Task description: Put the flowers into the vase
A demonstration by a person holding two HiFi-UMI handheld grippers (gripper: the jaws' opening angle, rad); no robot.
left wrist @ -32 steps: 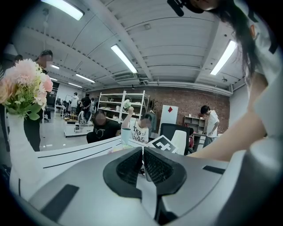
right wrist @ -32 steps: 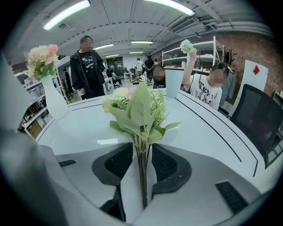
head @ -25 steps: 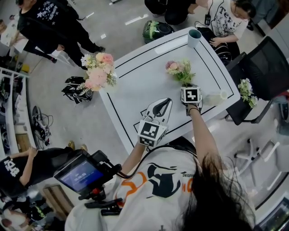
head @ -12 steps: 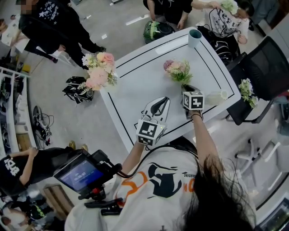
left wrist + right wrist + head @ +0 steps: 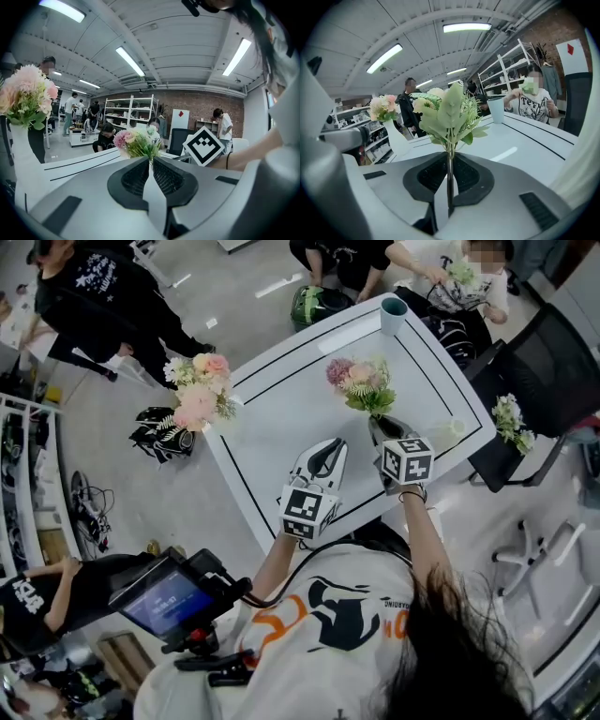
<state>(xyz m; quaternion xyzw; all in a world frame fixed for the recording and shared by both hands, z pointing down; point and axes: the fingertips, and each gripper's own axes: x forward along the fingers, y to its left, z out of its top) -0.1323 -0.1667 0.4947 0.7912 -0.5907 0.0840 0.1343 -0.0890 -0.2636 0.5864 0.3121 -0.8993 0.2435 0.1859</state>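
My right gripper (image 5: 382,430) is shut on the thin stem (image 5: 450,176) of a flower bunch (image 5: 359,382) with pink blooms and green leaves, held off the white table (image 5: 281,418). In the right gripper view the bunch (image 5: 449,111) stands upright above the jaws. The white vase (image 5: 217,421) stands at the table's left corner with pink flowers (image 5: 199,388) in it, well left of the held bunch. It also shows as the vase (image 5: 397,138) in the right gripper view and the vase (image 5: 21,159) in the left one. My left gripper (image 5: 325,456) is shut and empty, resting low beside the right one.
A teal cup (image 5: 394,313) stands at the table's far corner. A pale flower piece (image 5: 452,432) lies near the right edge. Another bunch (image 5: 509,421) sits by a black chair (image 5: 553,381). People stand and sit around the table; bags lie on the floor.
The right gripper's jaws closed on the stem and lifted the bunch off the table, drawing back toward me. The left gripper kept still.
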